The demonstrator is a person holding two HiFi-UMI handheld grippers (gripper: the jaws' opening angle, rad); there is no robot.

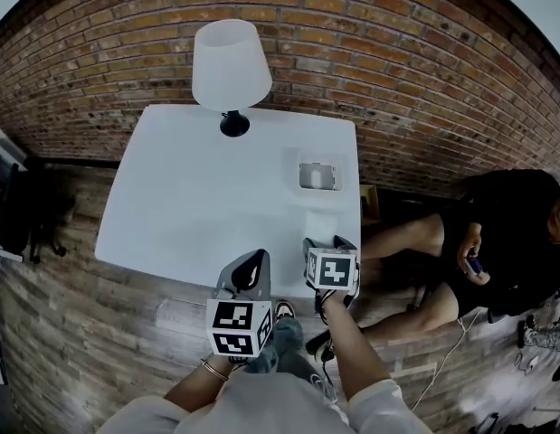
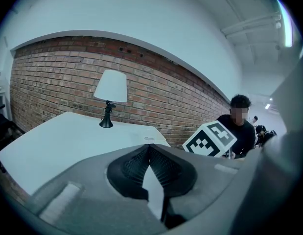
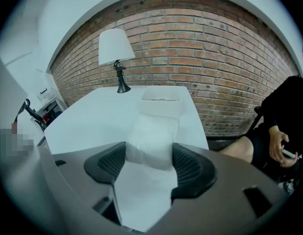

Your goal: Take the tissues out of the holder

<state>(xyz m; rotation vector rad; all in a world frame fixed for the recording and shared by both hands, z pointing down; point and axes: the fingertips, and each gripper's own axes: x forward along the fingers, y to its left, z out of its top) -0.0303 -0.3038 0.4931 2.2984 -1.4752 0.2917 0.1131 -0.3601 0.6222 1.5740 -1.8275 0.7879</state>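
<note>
On the white table point(image 1: 198, 197) the white tissue holder point(image 1: 317, 175) stands near the right edge, open at the top; it also shows in the right gripper view point(image 3: 161, 102). A clear-wrapped tissue pack point(image 3: 151, 136) lies in front of the holder, close to the table's front edge point(image 1: 320, 227). My right gripper point(image 3: 150, 163) has its jaws wide, with both pads against the sides of the pack. Left of it, over the front edge, my left gripper point(image 1: 252, 262) has its fingertips together and nothing between them point(image 2: 149, 150).
A table lamp with a white shade point(image 1: 231, 70) stands at the table's back middle. A brick wall point(image 1: 397, 52) runs behind the table. A person sits on the floor to the right point(image 1: 497, 242), beside cables. The floor is wood planks point(image 1: 71, 333).
</note>
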